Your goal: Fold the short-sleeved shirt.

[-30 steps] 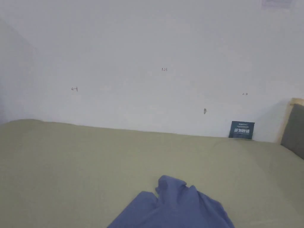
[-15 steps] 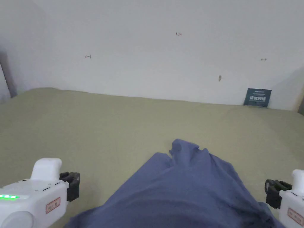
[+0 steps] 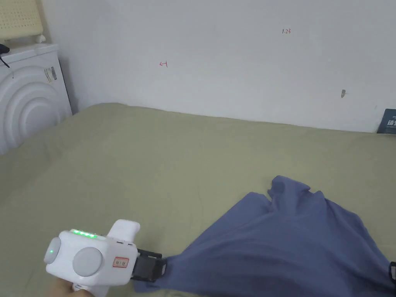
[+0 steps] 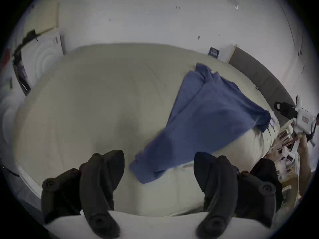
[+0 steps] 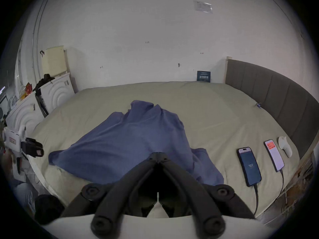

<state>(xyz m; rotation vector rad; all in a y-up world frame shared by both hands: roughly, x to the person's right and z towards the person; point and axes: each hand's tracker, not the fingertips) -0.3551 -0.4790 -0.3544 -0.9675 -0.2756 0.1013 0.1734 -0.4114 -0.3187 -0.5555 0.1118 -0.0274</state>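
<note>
Olive bed [image 3: 154,162] carries the crumpled shirt [image 3: 278,239]; right hand-held gripper [image 5: 158,154] pinches its hem, left hand-held gripper [image 4: 158,173] gapes empty at the near edge—next, grasp the corner and spread.

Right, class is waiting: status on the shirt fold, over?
Left gripper open, near a corner of the blue shirt; right gripper shut. Shirt rumpled on the bed, unfolded. Phones beside it, apart.

Bed [image 3: 154,154] left of shirt [image 3: 294,239] bare; phones [image 5: 249,166] crowd right edge.
</note>
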